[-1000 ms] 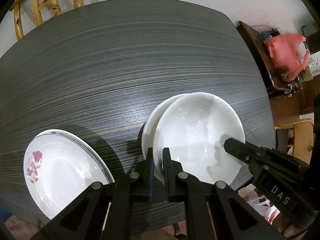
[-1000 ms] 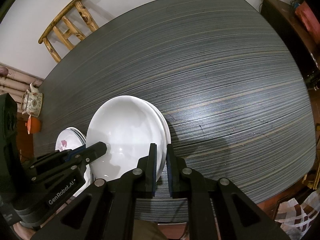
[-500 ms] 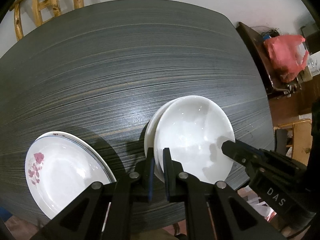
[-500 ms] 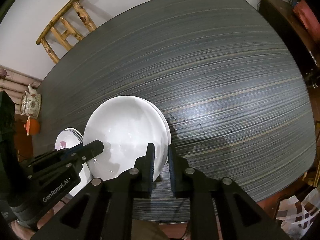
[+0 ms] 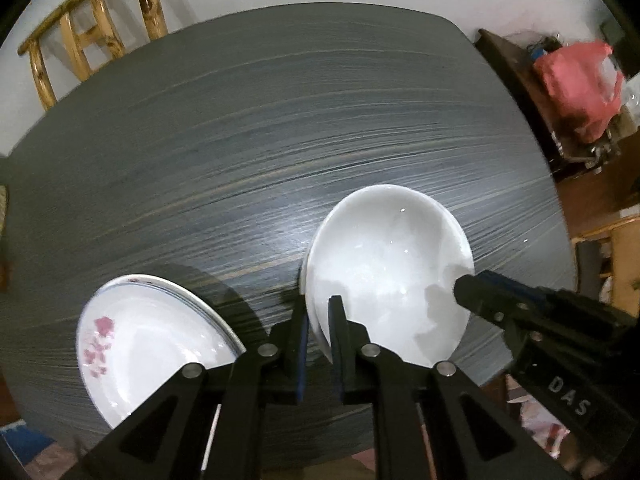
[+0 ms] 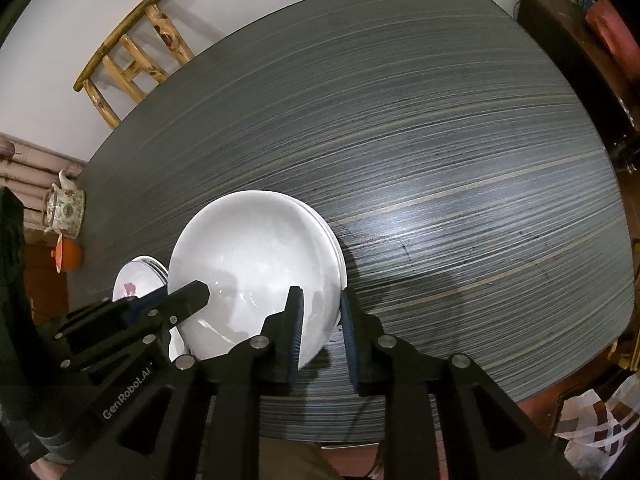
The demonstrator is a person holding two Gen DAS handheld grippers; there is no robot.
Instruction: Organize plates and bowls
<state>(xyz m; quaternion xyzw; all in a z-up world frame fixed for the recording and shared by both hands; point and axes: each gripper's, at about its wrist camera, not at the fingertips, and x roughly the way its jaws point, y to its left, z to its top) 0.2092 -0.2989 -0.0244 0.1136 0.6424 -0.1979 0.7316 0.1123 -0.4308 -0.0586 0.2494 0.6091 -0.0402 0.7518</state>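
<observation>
Two nested white bowls [image 5: 384, 268], mouths upward

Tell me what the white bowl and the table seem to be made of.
White bowl: probably glazed ceramic or porcelain, given its glossy surface with sharp light glints and smooth thin rim. Table: likely wood or a wood-look laminate, dark grey with fine streaked grain and a soft sheen.
</observation>
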